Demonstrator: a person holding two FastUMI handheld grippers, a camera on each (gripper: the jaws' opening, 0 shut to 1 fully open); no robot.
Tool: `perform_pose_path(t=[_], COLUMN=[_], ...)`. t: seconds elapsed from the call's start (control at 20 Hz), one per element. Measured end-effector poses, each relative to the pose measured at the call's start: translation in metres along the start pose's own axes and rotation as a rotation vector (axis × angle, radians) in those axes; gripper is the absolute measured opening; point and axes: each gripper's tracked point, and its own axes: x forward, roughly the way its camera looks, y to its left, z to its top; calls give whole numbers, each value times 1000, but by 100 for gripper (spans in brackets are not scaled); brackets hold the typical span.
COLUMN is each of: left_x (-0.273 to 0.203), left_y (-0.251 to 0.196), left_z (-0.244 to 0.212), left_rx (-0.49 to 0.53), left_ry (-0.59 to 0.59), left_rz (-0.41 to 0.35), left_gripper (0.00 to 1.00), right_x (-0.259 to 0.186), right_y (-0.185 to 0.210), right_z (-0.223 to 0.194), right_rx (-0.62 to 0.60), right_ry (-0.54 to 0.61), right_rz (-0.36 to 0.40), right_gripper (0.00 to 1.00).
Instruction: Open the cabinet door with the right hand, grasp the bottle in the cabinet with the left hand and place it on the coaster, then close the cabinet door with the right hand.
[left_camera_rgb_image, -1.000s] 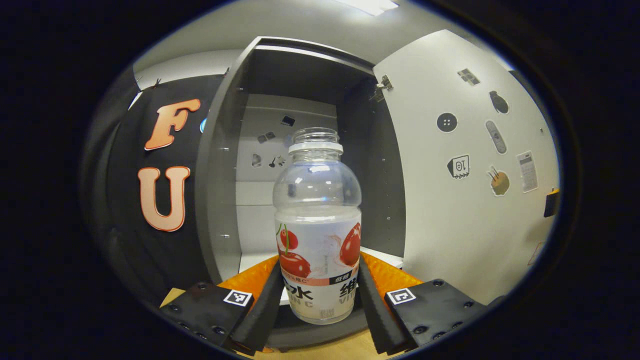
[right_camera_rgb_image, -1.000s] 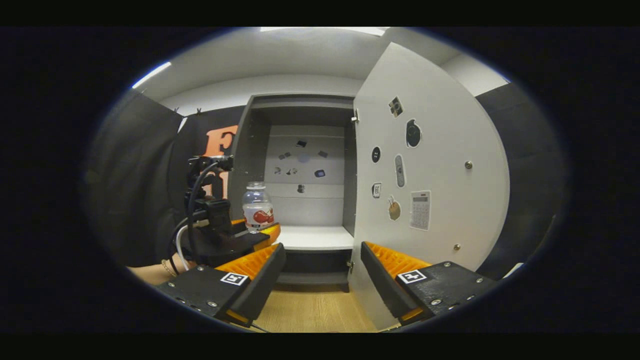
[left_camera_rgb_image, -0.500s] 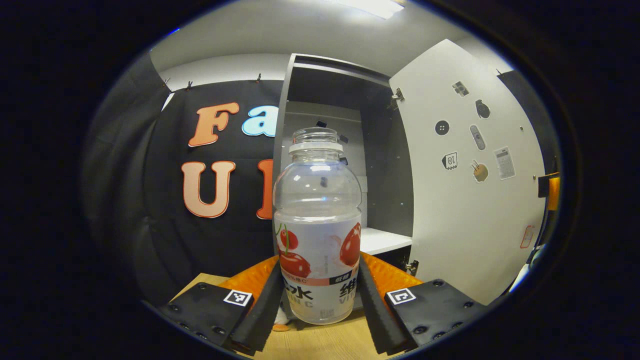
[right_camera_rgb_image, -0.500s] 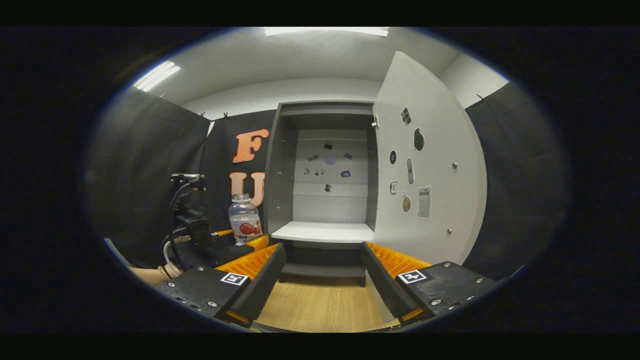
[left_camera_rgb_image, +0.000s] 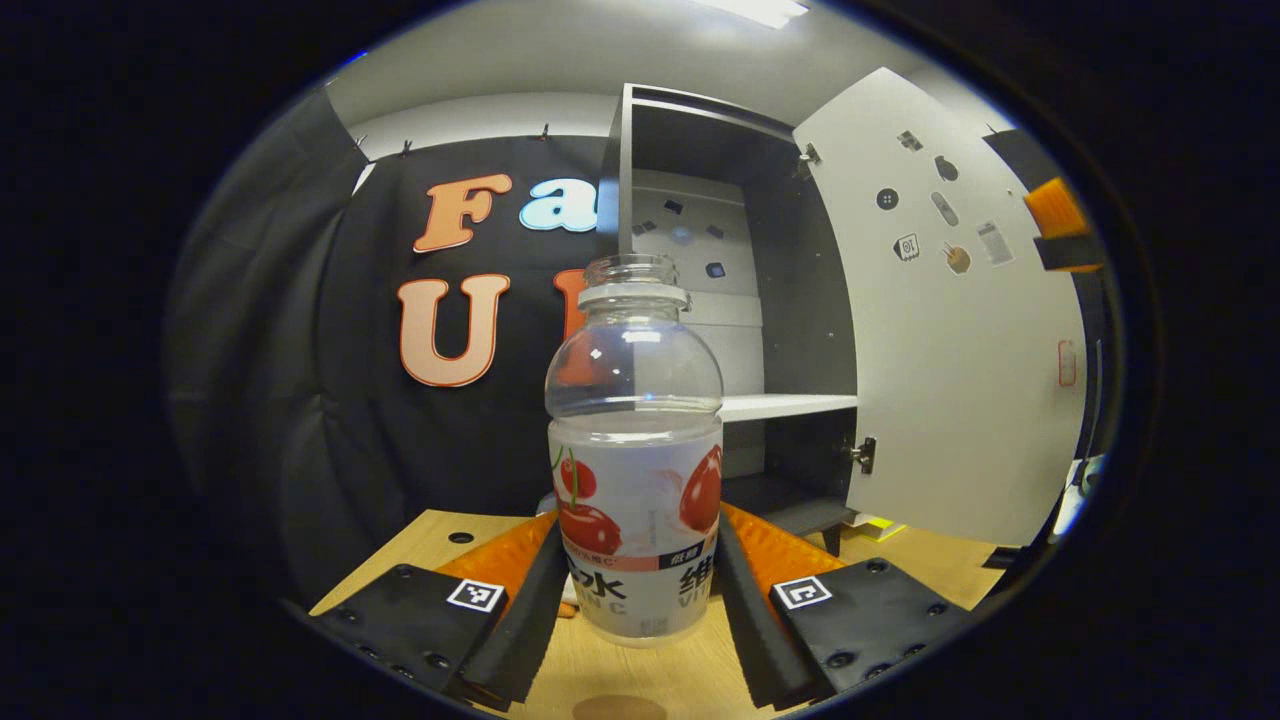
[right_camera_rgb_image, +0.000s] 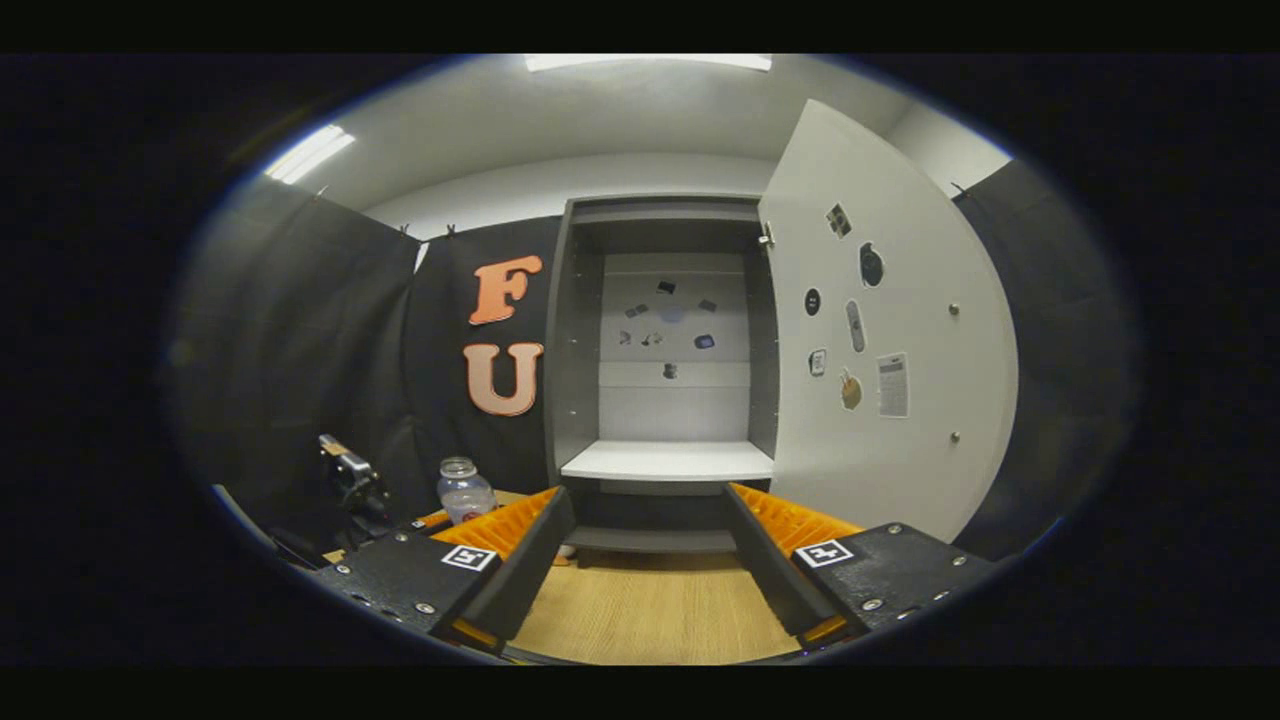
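The bottle (left_camera_rgb_image: 634, 450) is clear plastic with no cap on its wide neck, a domed shoulder, and a white label printed with red cherries; it looks empty. It stands upright in the left tool (left_camera_rgb_image: 634, 590), whose two fingers (left_camera_rgb_image: 530, 610) press its lower sides, so the tool is closed on it. The bottle is outside the cabinet (left_camera_rgb_image: 730, 300), to the left of it and just above the wooden table (left_camera_rgb_image: 620, 680). In the right gripper view the bottle (right_camera_rgb_image: 465, 492) sits low to the cabinet's (right_camera_rgb_image: 665, 360) left. The right tool (right_camera_rgb_image: 645, 560) faces the cabinet with its fingers spread wide, holding nothing. The cabinet door (right_camera_rgb_image: 885, 340) stands swung open on the right, stickers on its inner face. The white shelf (right_camera_rgb_image: 668, 462) is bare.
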Motion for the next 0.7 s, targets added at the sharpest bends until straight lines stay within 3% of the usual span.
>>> perform_pose_path(t=[0.25, 0.6, 0.7], left_x=[-14, -23, -25], left_y=[19, 11, 6], left_z=[-67, -121, -133], left_rx=[-4, 50, 24], left_ry=[71, 83, 95], left_rz=[9, -36, -43], left_gripper=[83, 84, 83], right_x=[19, 35, 40], right_y=[21, 46, 49], right_z=[-25, -44, -47], right_rx=[-11, -15, -23], right_ry=[54, 86, 98], right_rz=[-23, -45, -52], right_gripper=[93, 93, 93])
